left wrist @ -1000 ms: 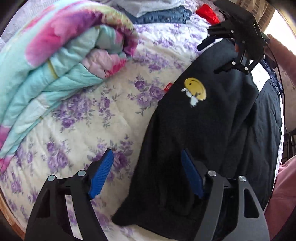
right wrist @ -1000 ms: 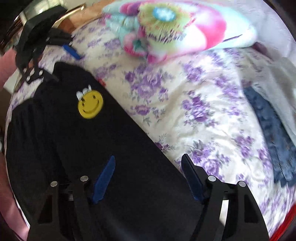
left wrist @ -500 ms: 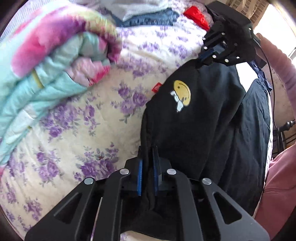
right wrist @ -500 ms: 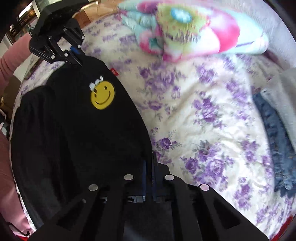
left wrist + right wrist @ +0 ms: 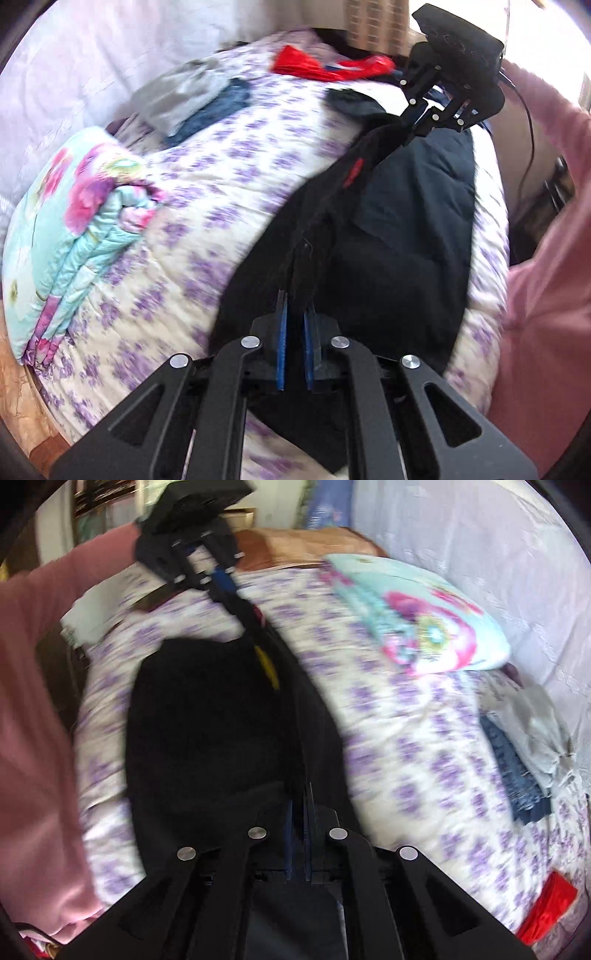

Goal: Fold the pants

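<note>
Both ends pinched! The left hand-held gripper (image 5: 294,321) has its blue pads clamped on one edge of the black fabric pants (image 5: 388,236), and the right hand-held gripper (image 5: 300,805) is clamped on the other end. The lifted edge stretches taut between them above the purple-flowered white bedspread (image 5: 207,206), the rest draped on the bed. A rolled turquoise-and-pink floral quilt (image 5: 74,229) lies well aside.

Black pants (image 5: 388,236) carry a small red tag (image 5: 351,173) and a yellow patch (image 5: 267,664); the bedspread (image 5: 229,173) is cream with purple flowers; the folded quilt (image 5: 74,221) is aqua with pink blooms; the gripper pads (image 5: 282,347) are blue.
</note>
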Demonstrator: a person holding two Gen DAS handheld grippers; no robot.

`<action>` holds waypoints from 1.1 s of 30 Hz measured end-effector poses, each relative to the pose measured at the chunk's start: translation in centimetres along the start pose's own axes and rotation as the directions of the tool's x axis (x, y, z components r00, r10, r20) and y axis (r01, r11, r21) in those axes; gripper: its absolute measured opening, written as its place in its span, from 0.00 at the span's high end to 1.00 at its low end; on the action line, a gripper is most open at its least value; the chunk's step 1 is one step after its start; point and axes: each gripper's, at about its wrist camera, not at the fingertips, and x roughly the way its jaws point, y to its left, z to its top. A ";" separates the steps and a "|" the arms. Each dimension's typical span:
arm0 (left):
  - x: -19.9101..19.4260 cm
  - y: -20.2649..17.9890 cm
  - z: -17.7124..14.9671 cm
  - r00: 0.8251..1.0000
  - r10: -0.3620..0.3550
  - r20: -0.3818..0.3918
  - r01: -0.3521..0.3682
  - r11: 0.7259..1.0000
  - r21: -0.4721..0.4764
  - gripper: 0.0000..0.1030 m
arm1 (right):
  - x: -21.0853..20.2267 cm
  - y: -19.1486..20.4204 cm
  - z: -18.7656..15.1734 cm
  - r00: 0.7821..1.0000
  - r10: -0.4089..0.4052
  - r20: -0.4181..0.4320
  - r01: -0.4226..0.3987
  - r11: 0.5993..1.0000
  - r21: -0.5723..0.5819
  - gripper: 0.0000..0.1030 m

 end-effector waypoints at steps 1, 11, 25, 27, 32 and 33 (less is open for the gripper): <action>0.0 -1.1 -0.6 1.000 -0.007 -0.005 0.007 1.000 0.009 0.94 | 0.4 2.0 -0.7 1.000 0.017 -0.004 -0.017 1.000 -0.009 0.95; 3.0 -7.8 -7.4 0.995 -0.067 -0.080 0.065 0.998 -0.026 0.94 | 4.8 8.9 -4.8 0.994 0.113 0.005 -0.113 0.990 0.079 0.95; 0.6 -8.0 -9.3 0.998 -0.030 0.048 0.036 0.991 -0.128 0.94 | 3.0 10.0 -6.6 0.988 0.085 0.130 -0.106 0.980 0.170 0.95; 2.0 -8.1 -10.2 0.998 -0.059 0.026 0.062 0.986 -0.155 0.94 | 5.0 10.6 -7.5 0.991 0.098 0.090 -0.113 0.976 0.184 0.95; 5.4 -8.4 -12.6 0.997 -0.079 0.022 0.082 0.962 -0.262 0.93 | 6.9 11.2 -8.8 0.993 0.072 0.095 -0.092 0.968 0.235 0.89; 4.6 -8.4 -12.5 0.998 -0.062 0.031 0.068 0.956 -0.284 0.93 | 6.2 11.0 -8.9 0.991 0.082 0.109 -0.110 0.956 0.272 0.79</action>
